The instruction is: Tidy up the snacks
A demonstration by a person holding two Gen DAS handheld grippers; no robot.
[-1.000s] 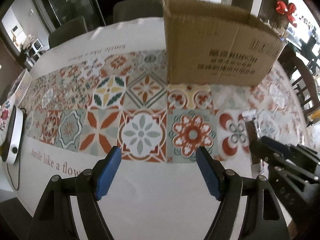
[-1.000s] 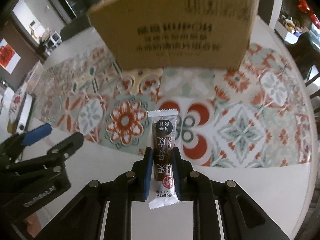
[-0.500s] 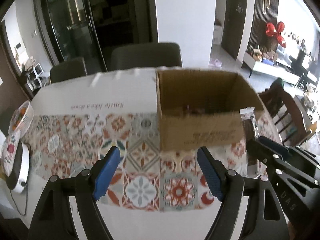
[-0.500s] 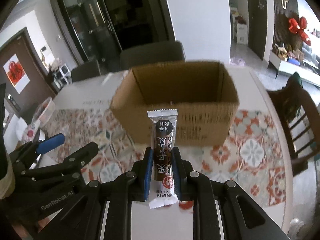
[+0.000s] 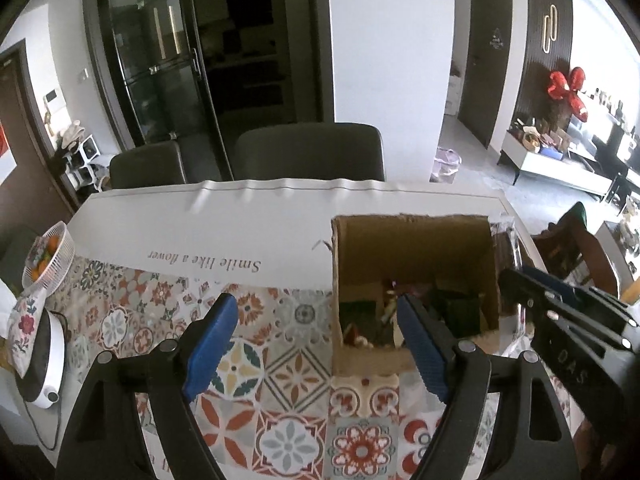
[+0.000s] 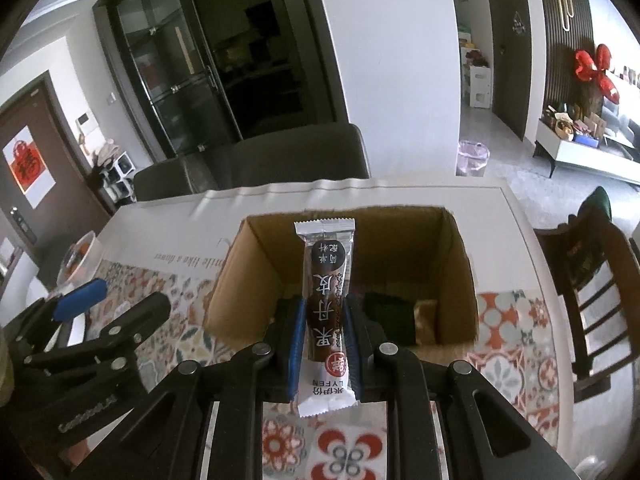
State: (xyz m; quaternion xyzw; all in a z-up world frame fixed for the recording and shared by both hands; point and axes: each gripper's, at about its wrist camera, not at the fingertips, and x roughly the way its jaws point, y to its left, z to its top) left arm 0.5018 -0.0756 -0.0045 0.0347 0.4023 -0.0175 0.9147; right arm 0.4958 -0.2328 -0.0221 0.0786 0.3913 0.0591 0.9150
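Above the cardboard box (image 6: 344, 276), right tongs (image 6: 323, 344) pinching snack bar (image 6: 326, 312), left tongs (image 5: 316, 344) spread, empty.

We looked from a fisheye camera behind each claw, forward along its fingers and tilted down at the worktop (image 5: 248, 220). Both views faced the open cardboard box (image 6: 456, 272) close ahead and the chairs (image 5: 308, 152) beyond. Each view caught the other claw at its edge.

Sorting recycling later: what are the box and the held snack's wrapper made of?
Box: plain brown corrugated cardboard, matte, with raw cut edges. Snack wrapper: thin glossy plastic film, likely, with crimped serrated end seals and printing.
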